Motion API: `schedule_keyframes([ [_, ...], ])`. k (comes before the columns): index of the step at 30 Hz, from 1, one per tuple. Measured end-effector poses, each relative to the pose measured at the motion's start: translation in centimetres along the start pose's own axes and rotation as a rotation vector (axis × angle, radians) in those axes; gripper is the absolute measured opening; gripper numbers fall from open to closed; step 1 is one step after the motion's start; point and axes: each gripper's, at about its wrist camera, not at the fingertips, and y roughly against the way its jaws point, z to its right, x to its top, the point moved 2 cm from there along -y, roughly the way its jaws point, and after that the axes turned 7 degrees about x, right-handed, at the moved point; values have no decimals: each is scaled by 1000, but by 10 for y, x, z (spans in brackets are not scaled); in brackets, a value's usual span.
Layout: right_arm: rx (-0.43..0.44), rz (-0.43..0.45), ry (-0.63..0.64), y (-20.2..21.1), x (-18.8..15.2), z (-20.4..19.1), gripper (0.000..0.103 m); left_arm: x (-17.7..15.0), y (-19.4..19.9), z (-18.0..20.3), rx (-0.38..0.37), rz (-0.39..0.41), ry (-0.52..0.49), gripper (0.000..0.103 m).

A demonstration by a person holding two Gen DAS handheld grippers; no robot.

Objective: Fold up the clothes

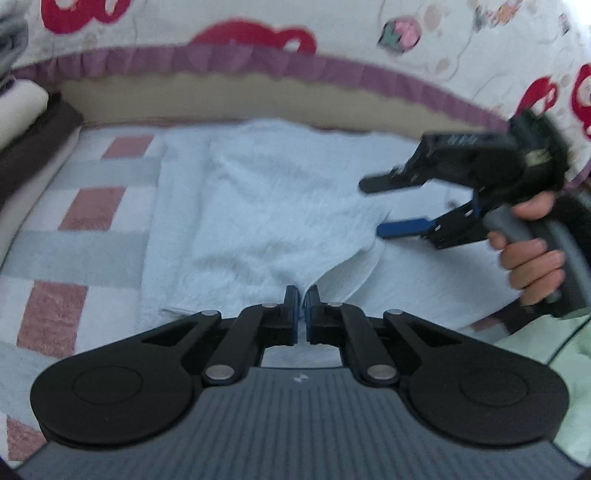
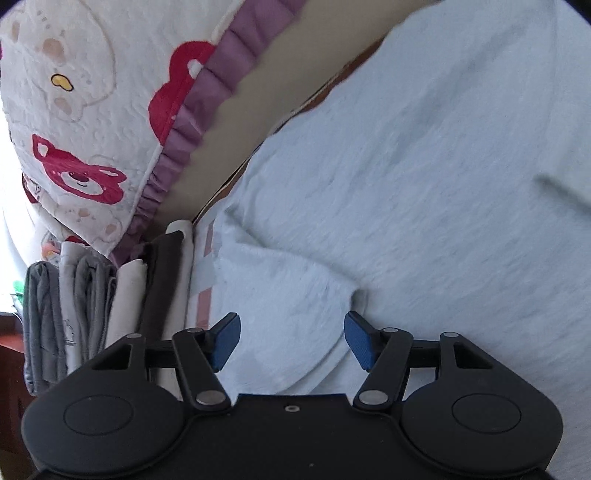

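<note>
1. The bed, with its checked pink, grey and white cover, carries the work. Keep the whole fold on this flat area, clear of the bear-print quilt along the far side and the folded pile at the end.

2. The pale blue garment lies spread across the middle of the bed. Its long axis seems to run from your near edge away toward the quilt; which end is the top I cannot tell, as no collar or waistband shows. One flap already lies turned over the middle, with a raised edge on the right side.

3. Your right gripper hovers above the garment's right part with its fingers well apart and nothing between them. Bring it down onto that raised edge and pinch a full layer before you move anything.

4. Your left gripper has its fingers closed together at the near hem; a thin fold of blue cloth appears nipped between them, though the blur leaves that unsure. Check the hold, then lift both corners evenly, keep the edge taut, and carry it along the long axis so the fold lands square.
</note>
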Motion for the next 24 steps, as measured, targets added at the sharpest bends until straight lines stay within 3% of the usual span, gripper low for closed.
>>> schedule_keyframes([
  [4,-23,15,27,6,10,5,68,2,6,7,5,-3,-78,3],
  [8,-17,-25,120,0,21,3,67,-5,-15,6,24,-115,-103,6],
  [10,-29,-45,202,-2,22,-5,39,-9,-21,7,40,-147,-115,7],
  [12,-75,-74,311,-7,20,-16,31,-11,-21,8,34,-154,-114,15],
  [14,-123,-104,419,-11,17,-26,32,-10,-16,8,5,-135,-104,32],
  [16,-211,-126,531,-17,10,-32,39,-8,-11,9,3,-111,-103,32],
  [18,-229,-146,607,-20,3,-33,40,-7,-14,7,16,-110,-104,32],
  [19,-223,-150,643,-20,1,-34,19,-7,-16,7,22,-113,-103,32],
  [20,-215,-167,684,-21,-1,-36,5,-8,-19,6,27,-118,-104,32],
  [24,-189,-83,682,-10,19,-49,4,-11,-25,5,25,-146,-103,32],
])
